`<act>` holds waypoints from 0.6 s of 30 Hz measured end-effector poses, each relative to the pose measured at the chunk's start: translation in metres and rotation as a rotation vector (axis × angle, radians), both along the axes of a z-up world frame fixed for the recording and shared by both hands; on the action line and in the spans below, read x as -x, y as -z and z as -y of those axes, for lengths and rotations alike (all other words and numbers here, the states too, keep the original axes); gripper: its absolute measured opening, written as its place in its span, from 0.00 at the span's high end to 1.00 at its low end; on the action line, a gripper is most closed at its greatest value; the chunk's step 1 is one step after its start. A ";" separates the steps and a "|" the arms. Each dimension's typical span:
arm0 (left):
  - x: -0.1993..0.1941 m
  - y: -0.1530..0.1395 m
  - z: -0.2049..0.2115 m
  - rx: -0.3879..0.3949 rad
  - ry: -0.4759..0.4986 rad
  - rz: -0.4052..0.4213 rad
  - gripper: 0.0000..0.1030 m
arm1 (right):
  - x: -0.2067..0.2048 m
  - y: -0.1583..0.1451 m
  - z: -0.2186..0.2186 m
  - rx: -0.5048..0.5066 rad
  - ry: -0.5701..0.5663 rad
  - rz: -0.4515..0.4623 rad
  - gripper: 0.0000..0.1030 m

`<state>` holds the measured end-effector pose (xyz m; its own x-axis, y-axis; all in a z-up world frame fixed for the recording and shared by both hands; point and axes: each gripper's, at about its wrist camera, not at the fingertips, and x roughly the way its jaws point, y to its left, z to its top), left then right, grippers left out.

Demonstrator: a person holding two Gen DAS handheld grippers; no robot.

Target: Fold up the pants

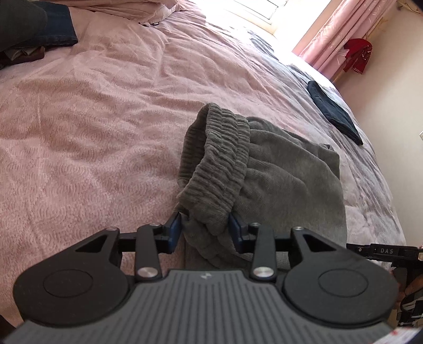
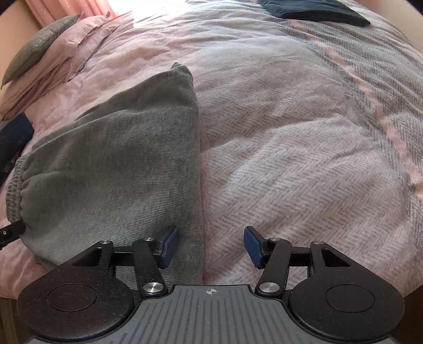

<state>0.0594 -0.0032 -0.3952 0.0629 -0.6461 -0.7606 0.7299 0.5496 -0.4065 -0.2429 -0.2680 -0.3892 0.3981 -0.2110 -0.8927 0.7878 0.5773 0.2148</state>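
Observation:
Grey sweatpants (image 1: 280, 172) lie folded into a thick bundle on the pink bedspread (image 1: 92, 119). Their ribbed waistband (image 1: 219, 164) bunches up towards my left gripper (image 1: 206, 230), whose blue pads press on the cloth from both sides. In the right wrist view the same pants (image 2: 119, 164) lie flat at the left, their folded edge running straight up the frame. My right gripper (image 2: 210, 244) hovers open over that edge, one pad above the cloth and the other above the grey herringbone blanket (image 2: 290, 158), nothing between them. The left gripper's tip (image 2: 10, 232) shows at the waistband.
A folded dark navy garment (image 1: 335, 116) lies near the bed's far right edge, also visible in the right view (image 2: 314, 10). Jeans and other dark clothes (image 1: 39, 29) are heaped at the far left. Pillows (image 2: 47, 53) sit by the pink curtain (image 1: 330, 31).

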 end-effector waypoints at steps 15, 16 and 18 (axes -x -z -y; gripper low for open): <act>-0.015 -0.043 -0.011 -0.027 0.050 0.106 0.57 | 0.007 -0.016 0.015 0.010 -0.012 0.032 0.49; -0.023 -0.048 -0.008 -0.012 0.038 0.105 0.55 | 0.010 -0.020 0.021 0.011 0.002 0.058 0.49; -0.041 -0.053 0.006 0.020 0.024 0.100 0.55 | 0.011 -0.026 0.036 0.015 0.035 0.115 0.49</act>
<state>0.1003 -0.0094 -0.3417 0.1220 -0.6634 -0.7382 0.7800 0.5241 -0.3420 -0.2535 -0.3043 -0.3630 0.4899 -0.2397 -0.8382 0.7780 0.5540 0.2963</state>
